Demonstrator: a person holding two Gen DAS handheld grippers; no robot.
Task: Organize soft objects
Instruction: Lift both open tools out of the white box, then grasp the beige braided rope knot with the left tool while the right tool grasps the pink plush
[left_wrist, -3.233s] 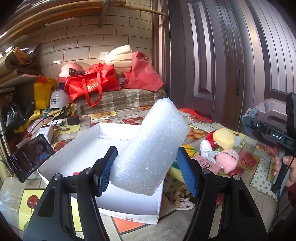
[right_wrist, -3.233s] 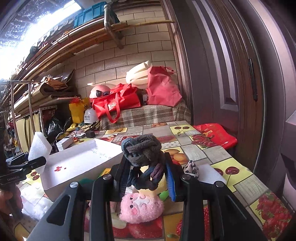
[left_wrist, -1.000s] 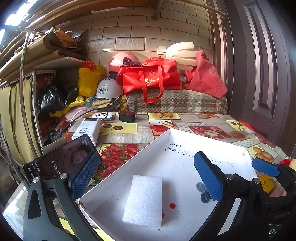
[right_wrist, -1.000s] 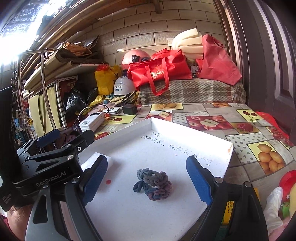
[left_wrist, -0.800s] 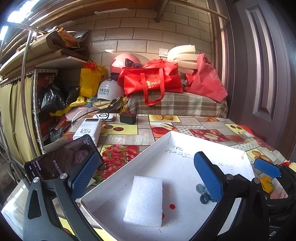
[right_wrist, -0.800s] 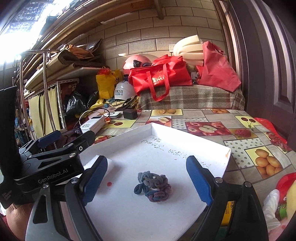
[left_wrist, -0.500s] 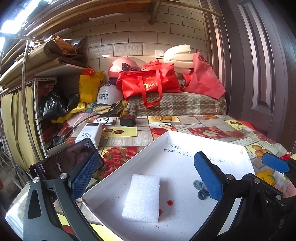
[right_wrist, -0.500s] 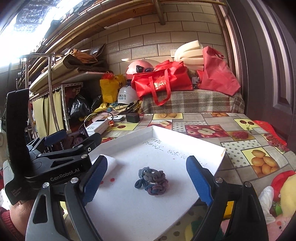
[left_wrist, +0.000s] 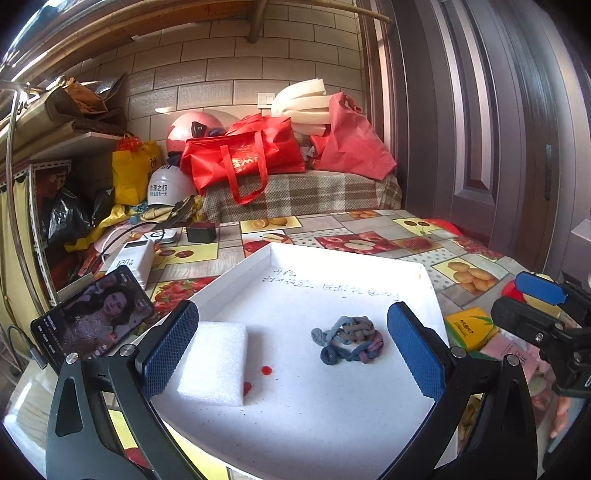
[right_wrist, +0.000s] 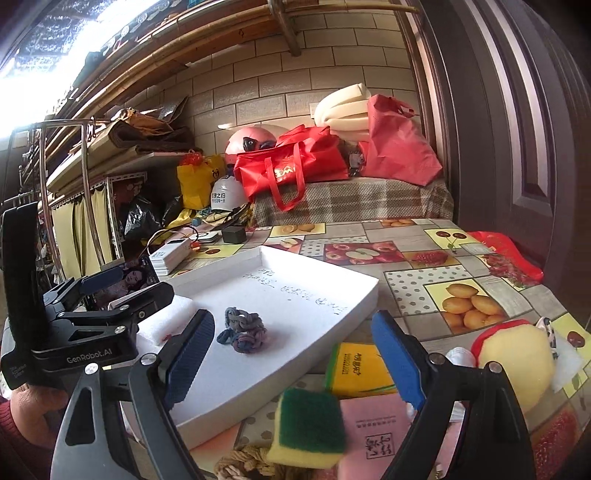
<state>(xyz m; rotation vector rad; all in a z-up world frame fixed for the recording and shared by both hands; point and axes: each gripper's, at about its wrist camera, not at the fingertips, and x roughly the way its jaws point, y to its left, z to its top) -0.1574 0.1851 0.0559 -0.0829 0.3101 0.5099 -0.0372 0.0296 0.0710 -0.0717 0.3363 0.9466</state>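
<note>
A shallow white tray (left_wrist: 325, 413) lies on the fruit-patterned tablecloth. Inside it rest a white foam block (left_wrist: 212, 363) on the left and a grey-blue knotted rope toy (left_wrist: 349, 339) on the right. My left gripper (left_wrist: 291, 350) hovers open over the tray's near side with nothing between its pads. My right gripper (right_wrist: 293, 356) is open and empty over the tray's near right corner (right_wrist: 354, 295). In the right wrist view the knotted toy (right_wrist: 243, 330) lies just beyond the left finger, and the foam block (right_wrist: 166, 321) is half hidden behind the left gripper (right_wrist: 129, 284).
Near the tray's right side lie a green-and-yellow sponge (right_wrist: 308, 428), a yellow pack (right_wrist: 356, 369), a pink pack (right_wrist: 373, 432), a yellow-and-red plush (right_wrist: 517, 354) and a tan rope (right_wrist: 240, 461). A phone (left_wrist: 92, 314) stands left of the tray. Red bags (left_wrist: 240, 158) fill the back.
Both grippers drew back and swung right. The right gripper left the tray's middle, so the knotted toy now shows whole in the left view. Sponge and packs entered the right view.
</note>
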